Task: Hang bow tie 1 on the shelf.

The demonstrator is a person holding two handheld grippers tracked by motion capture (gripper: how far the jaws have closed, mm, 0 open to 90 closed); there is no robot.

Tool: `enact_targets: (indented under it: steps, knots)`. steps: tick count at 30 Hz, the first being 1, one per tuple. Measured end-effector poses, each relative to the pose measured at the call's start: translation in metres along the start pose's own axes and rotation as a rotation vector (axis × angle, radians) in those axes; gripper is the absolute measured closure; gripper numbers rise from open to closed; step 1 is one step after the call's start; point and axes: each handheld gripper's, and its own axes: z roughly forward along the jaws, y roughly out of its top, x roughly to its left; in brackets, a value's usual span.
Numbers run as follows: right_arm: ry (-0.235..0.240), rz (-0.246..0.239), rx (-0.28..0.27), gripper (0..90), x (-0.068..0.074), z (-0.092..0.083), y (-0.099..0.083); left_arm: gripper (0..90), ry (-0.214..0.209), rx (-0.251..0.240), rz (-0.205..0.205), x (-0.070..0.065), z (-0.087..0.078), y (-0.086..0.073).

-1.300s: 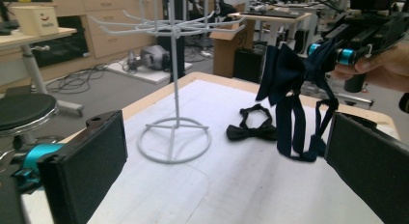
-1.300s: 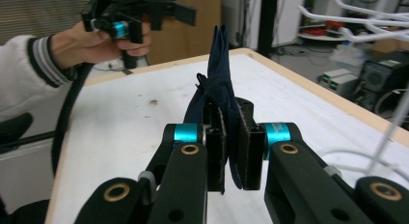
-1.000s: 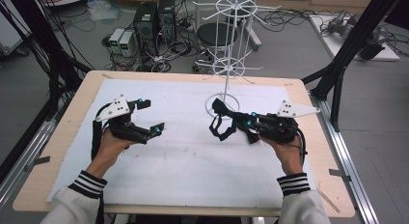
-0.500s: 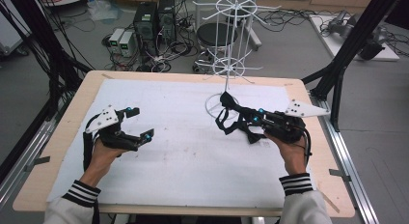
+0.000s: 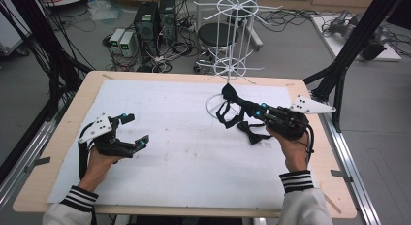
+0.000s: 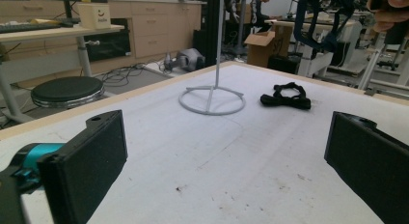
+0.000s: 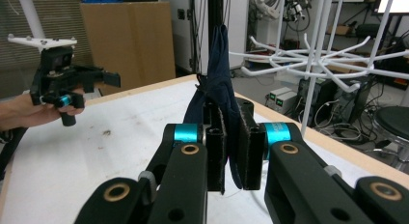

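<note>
My right gripper (image 5: 246, 108) is shut on a dark bow tie (image 5: 228, 94) and holds it in the air beside the pole of a white wire hook rack (image 5: 228, 67). The tie's strap loop hangs below the jaws. In the right gripper view the tie (image 7: 219, 84) stands upright, pinched between the closed pads of that gripper (image 7: 230, 154), with the rack's hooks (image 7: 313, 60) just to the right. A second black bow tie (image 5: 252, 136) lies on the white mat under the right hand. My left gripper (image 5: 137, 129) rests low at the near left, open and holding nothing.
The rack's ring base (image 6: 211, 101) sits at the far middle of the mat (image 5: 184, 152), with the loose bow tie (image 6: 285, 96) beside it. A wooden table edge (image 5: 53, 147) frames the mat. Black frame posts (image 5: 339, 74) stand by the right far corner.
The right gripper has carried the bow tie up and toward the rack's pole. The left gripper has drawn back to the near left and settled low.
</note>
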Motion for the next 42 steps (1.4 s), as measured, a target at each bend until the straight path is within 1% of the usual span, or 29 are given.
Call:
enact_targets:
  steps: [2, 3, 6, 8, 12, 14, 17, 19, 22, 23, 25, 30, 34, 35, 37, 39, 42]
  knots:
    - [0.0, 0.0, -0.007, 84.4, 0.0, 0.001, 0.002, 1.7, -0.001, 0.003, 0.009, -0.001, -0.001, -0.002]
    - [0.002, 0.004, -0.011, 84.5, 0.0, 0.001, 0.003, 1.7, -0.003, 0.004, 0.006, -0.001, -0.001, -0.003]
    - [-0.004, -0.006, -0.025, 84.4, -0.002, 0.003, 0.007, 1.7, 0.0, -0.007, 0.002, -0.002, -0.003, -0.008]
    - [-0.006, -0.001, -0.033, 84.4, -0.003, 0.004, 0.01, 1.7, 0.0, -0.007, 0.002, -0.002, -0.004, -0.01]
    - [-0.011, 0.0, -0.051, 84.4, -0.004, 0.006, 0.016, 1.7, 0.004, -0.033, -0.003, -0.003, -0.006, -0.013]
    - [-0.015, -0.002, -0.06, 84.4, -0.005, 0.007, 0.018, 1.8, 0.008, -0.028, 0.0, -0.002, -0.006, -0.013]
    - [-0.018, 0.001, -0.064, 84.4, -0.006, 0.01, 0.021, 1.7, 0.014, -0.036, 0.012, -0.004, -0.006, -0.013]
    - [-0.017, 0.003, -0.07, 84.4, -0.008, 0.012, 0.022, 1.7, 0.014, -0.033, 0.02, -0.005, -0.005, -0.013]
    - [-0.021, 0.009, -0.068, 84.4, -0.009, 0.016, 0.023, 1.7, 0.004, -0.025, 0.02, -0.006, -0.004, -0.014]
    - [-0.027, 0.008, -0.068, 84.4, -0.011, 0.018, 0.023, 1.7, 0.005, -0.026, 0.022, -0.006, -0.004, -0.014]
    - [-0.033, 0.011, -0.071, 84.4, -0.012, 0.021, 0.024, 1.7, 0.016, -0.046, 0.025, -0.008, -0.006, -0.016]
    - [-0.068, 0.016, -0.064, 84.4, -0.016, 0.025, 0.022, 1.7, 0.026, -0.045, 0.017, -0.008, -0.01, -0.023]
    - [-0.092, 0.019, -0.062, 84.4, -0.019, 0.027, 0.021, 1.8, 0.031, -0.048, 0.013, -0.008, -0.012, -0.025]
    - [-0.1, 0.025, -0.056, 84.4, -0.019, 0.027, 0.02, 1.7, 0.032, -0.051, 0.012, -0.008, -0.013, -0.026]
    - [-0.116, 0.022, -0.05, 84.4, -0.019, 0.028, 0.02, 1.7, 0.037, -0.054, 0.014, -0.008, -0.014, -0.026]
    - [-0.126, 0.017, -0.044, 84.4, -0.019, 0.029, 0.019, 1.8, 0.034, -0.058, 0.01, -0.008, -0.014, -0.027]
    - [-0.142, 0.013, -0.039, 84.2, -0.02, 0.031, 0.019, 1.7, 0.03, -0.057, 0.016, -0.008, -0.015, -0.027]
